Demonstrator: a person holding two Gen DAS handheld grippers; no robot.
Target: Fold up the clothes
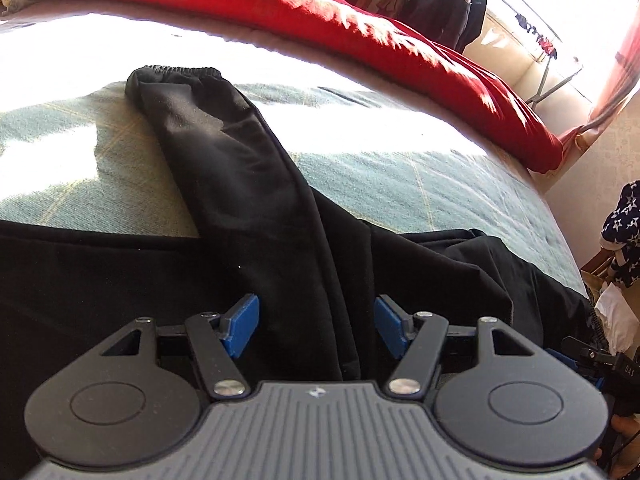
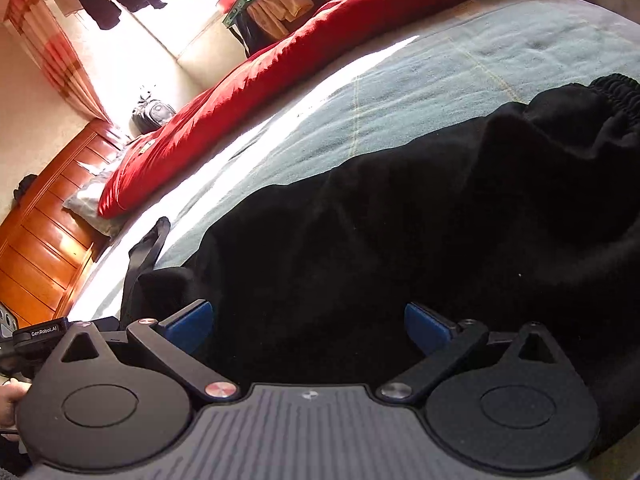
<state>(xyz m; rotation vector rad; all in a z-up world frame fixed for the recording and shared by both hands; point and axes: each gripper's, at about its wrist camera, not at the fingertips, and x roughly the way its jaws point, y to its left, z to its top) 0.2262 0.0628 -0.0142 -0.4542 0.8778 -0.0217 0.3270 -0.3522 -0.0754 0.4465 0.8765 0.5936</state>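
Black trousers (image 1: 224,168) lie on a teal blanket (image 1: 400,184) over a bed. In the left wrist view one leg runs away from me to its elastic cuff (image 1: 176,72). My left gripper (image 1: 316,322) is open and low over the dark cloth, and a ridge of fabric passes between its blue pads (image 1: 244,324). In the right wrist view the trousers (image 2: 400,220) spread as a rumpled heap with a gathered elastic band (image 2: 616,88) at the far right. My right gripper (image 2: 308,324) is open, its pads wide apart with black cloth between them.
A red duvet (image 1: 320,12) lies along the far side of the bed. A wooden headboard (image 2: 44,240) and a pillow (image 2: 88,200) are at the left of the right wrist view. Hanging clothes (image 1: 444,0), a backpack (image 2: 154,114) and a black strap (image 2: 144,256) are nearby.
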